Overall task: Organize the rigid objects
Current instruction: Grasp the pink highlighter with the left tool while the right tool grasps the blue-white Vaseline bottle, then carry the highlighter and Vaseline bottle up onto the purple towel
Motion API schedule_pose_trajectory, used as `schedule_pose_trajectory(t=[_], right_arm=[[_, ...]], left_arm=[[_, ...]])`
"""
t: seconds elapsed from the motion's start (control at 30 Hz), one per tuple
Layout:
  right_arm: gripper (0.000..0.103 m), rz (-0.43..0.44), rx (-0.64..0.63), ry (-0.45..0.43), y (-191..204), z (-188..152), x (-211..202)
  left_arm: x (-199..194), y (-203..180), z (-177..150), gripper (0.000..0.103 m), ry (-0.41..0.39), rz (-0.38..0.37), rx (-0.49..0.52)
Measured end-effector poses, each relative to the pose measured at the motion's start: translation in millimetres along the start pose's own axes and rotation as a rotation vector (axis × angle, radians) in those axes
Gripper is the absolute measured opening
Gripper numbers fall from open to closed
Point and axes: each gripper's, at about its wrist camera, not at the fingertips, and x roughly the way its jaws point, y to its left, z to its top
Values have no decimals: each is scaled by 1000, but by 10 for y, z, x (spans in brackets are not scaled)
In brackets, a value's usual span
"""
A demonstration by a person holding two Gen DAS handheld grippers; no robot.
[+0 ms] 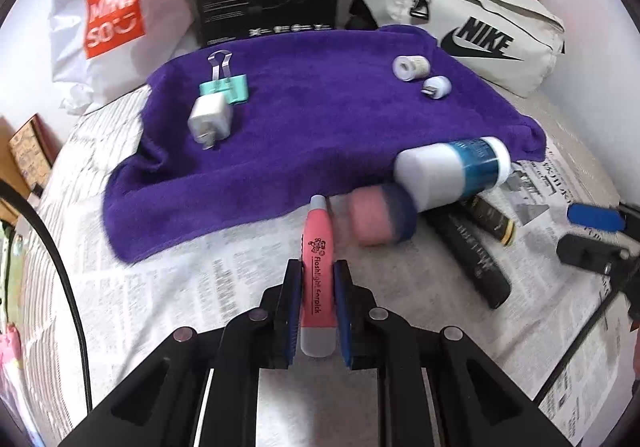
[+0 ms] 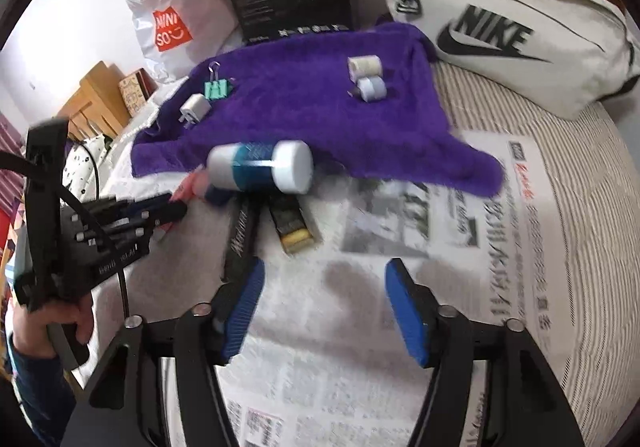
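Left wrist view first: the left tongs are clamped on the pink flashlight earpick, both blue pads pressing its sides, its grey tip aimed at the near edge of the purple towel. That towel looks like the sorting spot: a white charger plug and teal binder clip sit touching near its left edge, while a tape roll and a small white cap-like piece sit close together near its far right corner. So the earpick is probably headed there too. A white-and-blue bottle lies on its side at the towel's near right edge, over two dark tubes on the newspaper.

Right wrist view: the right tongs stand open, nothing between the pads, over bare newspaper near the tubes. This view shows what the other cannot: a hand gripping the left tool's handle. Here the earpick is barely visible, a pink blur at the left tongs' tip.
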Motion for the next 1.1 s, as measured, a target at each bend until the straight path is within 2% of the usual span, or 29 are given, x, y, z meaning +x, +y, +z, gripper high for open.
schedule_pose_trajectory(t=[0.13,0.3,0.5,0.73,0.8,0.9,1.1], right_arm=[[77,27,21,-13,159,153,91],[88,-28,9,-43,442,375,248],[88,-99,25,-26,563,499,469],[88,-164,17,-20,673,557,650],[86,-167,20,-25,680,566,691],[77,-168,18,-43,667,570,688],[77,-116,23,-55,559,536,557]], left_arm=[[-81,224,-125,16,2,13,-48],[-155,430,-254,16,6,16,-74],[-194,551,-342,16,-10,-24,-107],[-190,554,-352,16,-17,-31,-104],[-188,556,-349,16,-18,-34,-103],[-196,563,-353,16,-19,-38,-103],[-203,547,-354,16,-20,-34,-92]])
